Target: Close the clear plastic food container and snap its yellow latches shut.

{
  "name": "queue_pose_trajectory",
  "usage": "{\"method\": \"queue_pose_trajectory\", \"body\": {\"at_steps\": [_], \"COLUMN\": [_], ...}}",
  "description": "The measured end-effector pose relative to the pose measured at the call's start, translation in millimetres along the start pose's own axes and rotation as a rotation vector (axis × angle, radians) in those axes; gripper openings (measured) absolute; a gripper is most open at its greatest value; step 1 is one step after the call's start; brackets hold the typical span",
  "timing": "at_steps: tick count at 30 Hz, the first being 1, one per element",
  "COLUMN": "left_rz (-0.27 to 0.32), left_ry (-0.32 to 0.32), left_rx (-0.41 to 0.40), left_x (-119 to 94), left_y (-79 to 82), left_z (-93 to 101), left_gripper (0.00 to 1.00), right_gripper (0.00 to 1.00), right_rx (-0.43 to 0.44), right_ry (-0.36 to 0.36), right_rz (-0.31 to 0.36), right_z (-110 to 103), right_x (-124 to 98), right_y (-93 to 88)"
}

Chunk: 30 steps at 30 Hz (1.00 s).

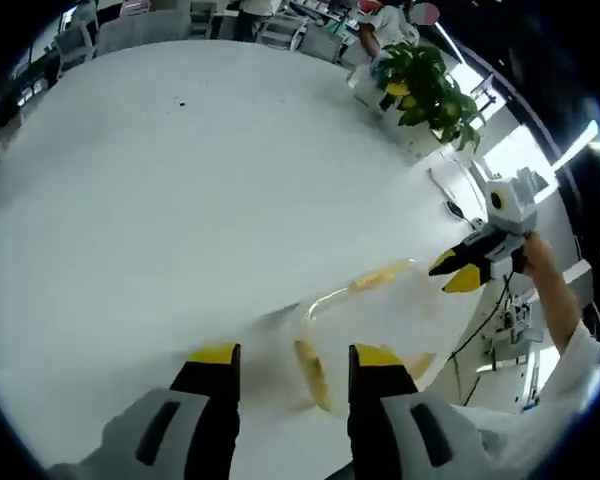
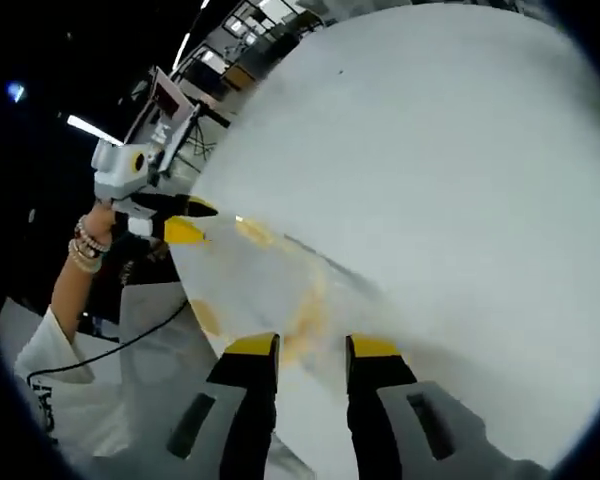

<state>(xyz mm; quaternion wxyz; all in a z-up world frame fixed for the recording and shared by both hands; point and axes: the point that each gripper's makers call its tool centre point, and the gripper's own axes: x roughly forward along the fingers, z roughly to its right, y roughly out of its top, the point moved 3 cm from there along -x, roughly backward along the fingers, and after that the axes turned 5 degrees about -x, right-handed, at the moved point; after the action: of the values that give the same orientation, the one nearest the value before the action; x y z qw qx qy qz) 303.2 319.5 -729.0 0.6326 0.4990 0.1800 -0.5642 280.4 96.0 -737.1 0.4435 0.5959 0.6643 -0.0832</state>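
Note:
The clear plastic container (image 1: 365, 315) sits on the white table near its edge, its outline faint. Yellow latches show on its far side (image 1: 382, 272) and its near side (image 1: 312, 375). My left gripper (image 1: 295, 357) stands open just before the near side, the near latch showing between its yellow-tipped jaws. My right gripper (image 1: 454, 272) reaches in from the right beside the far latch, jaws slightly apart. In the right gripper view the container (image 2: 270, 285) is blurred. There my right gripper (image 2: 312, 347) is open at its rim, and my left gripper (image 2: 192, 220) is at the opposite side. Whether the lid is seated I cannot tell.
The round white table (image 1: 180, 200) stretches wide beyond the container. A potted green plant (image 1: 430, 90) stands at its far right edge. A person's hand (image 1: 540, 270) and white sleeve hold the right gripper. A cable (image 1: 485, 325) hangs past the table edge.

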Motion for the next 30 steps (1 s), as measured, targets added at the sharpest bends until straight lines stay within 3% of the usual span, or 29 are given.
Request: {"method": "queue_pose_trajectory", "body": {"at_steps": [2,6,10,13,15,21,30], "left_rz": [0.039,0.103,0.119,0.128,0.152,0.154,0.12], "left_ry": [-0.053,-0.118,-0.147,-0.142,-0.176,-0.219,-0.183], "left_rx": [-0.006,0.057,0.211,0.382,0.45,0.526,0.664], "left_x": [-3,-3,4,14,19,26,37], "left_y": [6.0,10.9,4.7,-3.0,-7.1,-18.9,-33.9], "left_z": [7.7,23.5,38.0,47.9,59.6,79.3,82.7], "left_gripper": [0.22,0.21,0.11,0.13,0.14,0.16,0.16], "right_gripper": [0.27,0.19,0.08,0.05,0.05,0.06,0.05], "right_rx": [0.0,-0.055,-0.156,-0.239,-0.272,-0.322,-0.367], "right_ry": [0.028,0.077,0.147,0.164,0.213,0.2,0.193], "right_rz": [0.027,0.056,0.03,-0.001,-0.028,-0.018,-0.031], "right_z": [-8,-25,-45,-53,-62,-62,-57], "right_x": [-1,5,20,34,43,63,78], "right_y": [10.1,24.2,27.8,28.0,26.4,38.8,48.8]}}
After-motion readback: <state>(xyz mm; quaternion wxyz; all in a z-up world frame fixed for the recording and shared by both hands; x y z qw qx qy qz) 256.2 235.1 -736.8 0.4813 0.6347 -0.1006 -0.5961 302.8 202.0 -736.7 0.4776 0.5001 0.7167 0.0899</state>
